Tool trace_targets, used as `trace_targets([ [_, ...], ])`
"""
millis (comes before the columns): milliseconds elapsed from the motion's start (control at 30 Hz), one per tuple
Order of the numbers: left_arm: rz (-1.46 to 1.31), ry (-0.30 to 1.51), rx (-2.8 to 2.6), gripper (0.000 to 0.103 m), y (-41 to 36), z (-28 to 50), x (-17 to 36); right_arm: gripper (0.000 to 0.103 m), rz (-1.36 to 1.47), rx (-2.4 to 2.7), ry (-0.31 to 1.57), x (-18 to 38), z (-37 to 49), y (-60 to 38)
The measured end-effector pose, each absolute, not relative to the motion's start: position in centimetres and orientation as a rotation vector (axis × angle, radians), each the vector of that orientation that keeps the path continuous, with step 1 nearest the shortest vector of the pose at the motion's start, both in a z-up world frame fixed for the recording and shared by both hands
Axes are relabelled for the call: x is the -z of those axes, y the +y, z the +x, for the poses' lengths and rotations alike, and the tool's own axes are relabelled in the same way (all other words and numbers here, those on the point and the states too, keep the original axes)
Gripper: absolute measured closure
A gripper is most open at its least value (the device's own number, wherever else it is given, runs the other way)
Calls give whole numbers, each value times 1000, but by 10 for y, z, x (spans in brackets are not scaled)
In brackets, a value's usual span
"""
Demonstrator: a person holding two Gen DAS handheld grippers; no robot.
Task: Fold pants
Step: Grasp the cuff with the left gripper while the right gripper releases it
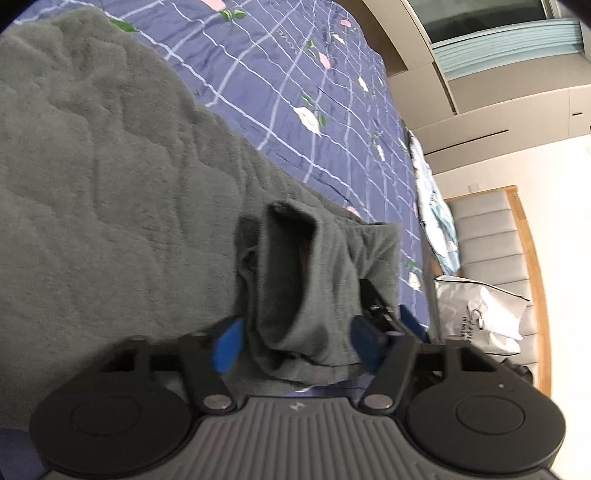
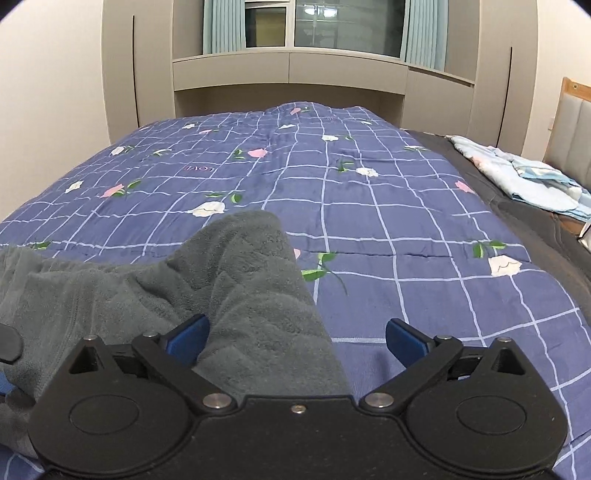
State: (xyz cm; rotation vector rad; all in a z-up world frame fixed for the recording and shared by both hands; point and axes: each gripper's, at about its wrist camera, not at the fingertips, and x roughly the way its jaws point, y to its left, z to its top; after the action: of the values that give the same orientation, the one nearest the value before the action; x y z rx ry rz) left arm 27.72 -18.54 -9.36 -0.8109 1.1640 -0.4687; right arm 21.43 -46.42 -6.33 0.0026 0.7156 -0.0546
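The pants [image 1: 110, 177] are grey fleece and lie spread on a blue checked quilt [image 1: 295, 85]. In the left wrist view a bunched end of the pants [image 1: 306, 295] stands between the blue pads of my left gripper [image 1: 295, 343], whose jaws are wide apart. In the right wrist view a raised fold of the pants [image 2: 255, 295] lies between the blue pads of my right gripper [image 2: 295, 343], nearer the left pad [image 2: 188, 336]. Its jaws are also wide apart. The other gripper's black tip [image 1: 376, 302] shows behind the bunched cloth.
The quilt [image 2: 369, 221] covers a wide bed. A light blue cloth [image 2: 524, 181] lies at the bed's right side by a padded headboard [image 1: 491, 236]. A white bag [image 1: 484, 314] stands beside the bed. Cupboards and a window [image 2: 332, 26] are at the far end.
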Motion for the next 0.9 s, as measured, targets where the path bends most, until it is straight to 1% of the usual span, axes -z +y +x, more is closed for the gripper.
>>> trace_targets([
  [33,-803,1166,467,51,-188,278,93,2,17,62,713,65,213,-464],
  [67,-788,1165,462,60,-190,278,93,1,35,69,711,66,211,-465],
  [100,-772,1168,454,66,-192,278,92,1,60,76,711,67,211,-467],
  [167,-753,1171,442,83,-194,278,92,1,100,80,718,67,211,-471],
  [267,-737,1161,442,92,-191,277,88,1,110,76,681,53,210,-468],
  [367,-711,1145,441,96,-191,275,84,1,42,88,666,46,216,-459],
  [467,-686,1127,439,98,-193,272,80,1,18,103,732,56,224,-456],
  [567,-665,1109,452,98,-191,269,73,1,61,117,737,56,221,-458],
  [900,-573,1020,531,99,-181,259,28,1,49,104,715,33,208,-443],
])
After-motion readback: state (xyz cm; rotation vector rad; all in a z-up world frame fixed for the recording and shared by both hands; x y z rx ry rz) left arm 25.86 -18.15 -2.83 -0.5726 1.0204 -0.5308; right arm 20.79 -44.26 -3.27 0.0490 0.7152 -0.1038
